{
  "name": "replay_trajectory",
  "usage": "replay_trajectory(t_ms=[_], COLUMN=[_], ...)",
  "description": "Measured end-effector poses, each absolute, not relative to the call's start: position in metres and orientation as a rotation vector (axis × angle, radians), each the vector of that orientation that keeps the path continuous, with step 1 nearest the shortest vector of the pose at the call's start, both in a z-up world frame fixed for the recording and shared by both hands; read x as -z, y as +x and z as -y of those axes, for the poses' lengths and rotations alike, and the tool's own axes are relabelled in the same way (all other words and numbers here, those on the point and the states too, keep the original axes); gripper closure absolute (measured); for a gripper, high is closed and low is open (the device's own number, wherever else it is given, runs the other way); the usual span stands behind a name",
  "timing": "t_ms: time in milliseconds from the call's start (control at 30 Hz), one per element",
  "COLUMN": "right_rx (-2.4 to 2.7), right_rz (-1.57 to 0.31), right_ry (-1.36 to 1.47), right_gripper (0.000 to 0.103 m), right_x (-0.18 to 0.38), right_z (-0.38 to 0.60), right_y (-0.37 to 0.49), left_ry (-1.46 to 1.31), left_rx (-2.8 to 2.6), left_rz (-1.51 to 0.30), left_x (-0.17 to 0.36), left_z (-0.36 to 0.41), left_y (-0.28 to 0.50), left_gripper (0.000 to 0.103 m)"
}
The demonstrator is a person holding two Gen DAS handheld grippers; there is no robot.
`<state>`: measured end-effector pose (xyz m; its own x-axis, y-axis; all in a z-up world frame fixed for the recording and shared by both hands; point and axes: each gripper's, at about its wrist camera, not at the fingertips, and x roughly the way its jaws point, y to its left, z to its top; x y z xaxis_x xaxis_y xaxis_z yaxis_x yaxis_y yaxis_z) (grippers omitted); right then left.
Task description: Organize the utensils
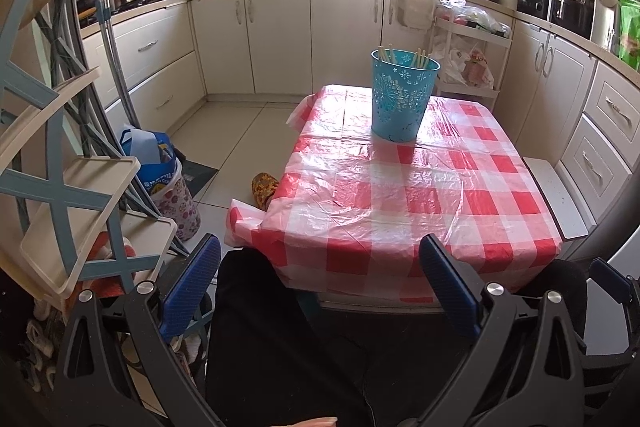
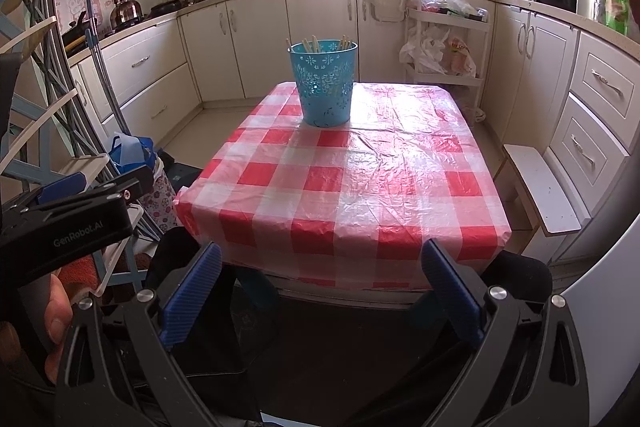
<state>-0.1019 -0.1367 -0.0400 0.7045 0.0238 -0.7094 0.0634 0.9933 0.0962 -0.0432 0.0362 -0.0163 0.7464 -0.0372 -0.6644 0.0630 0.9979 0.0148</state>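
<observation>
A blue perforated bucket [image 1: 402,97] stands at the far end of the table with the red-and-white checked cloth [image 1: 420,195]. Several pale chopsticks [image 1: 421,59] stand upright in it. The bucket also shows in the right wrist view [image 2: 326,85], with the chopsticks [image 2: 312,45] in it. My left gripper [image 1: 320,271] is open and empty, held before the table's near edge. My right gripper [image 2: 320,273] is open and empty, also before the near edge of the table [image 2: 360,195]. The left gripper's body [image 2: 68,223] shows at the left of the right wrist view.
A folding shelf rack [image 1: 72,195] stands at the left. A patterned bin with a blue bag [image 1: 168,187] and a slipper [image 1: 264,189] are on the floor. A white stool [image 2: 540,187] is at the table's right. Cabinets ring the room.
</observation>
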Motion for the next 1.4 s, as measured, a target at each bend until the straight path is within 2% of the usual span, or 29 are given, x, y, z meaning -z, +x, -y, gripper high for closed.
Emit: replay_trajectory(t_ms=[433, 600, 1400], right_rx=[0.021, 0.023, 0.030], right_rz=[-0.810, -0.828, -0.832], right_ry=[0.116, 0.121, 0.108], right_gripper=[0.007, 0.007, 0.007], right_x=[0.047, 0.053, 0.057], right_z=[0.136, 0.136, 0.136], right_y=[-0.097, -0.092, -0.087], left_ry=[0.037, -0.041, 0.037], left_rx=[0.079, 0.188, 0.086], left_rz=[-0.760, -0.804, -0.747], left_x=[0.024, 0.038, 0.035], left_z=[-0.033, -0.033, -0.026], left_y=[-0.034, -0.025, -0.028], left_gripper=[0.008, 0.008, 0.008])
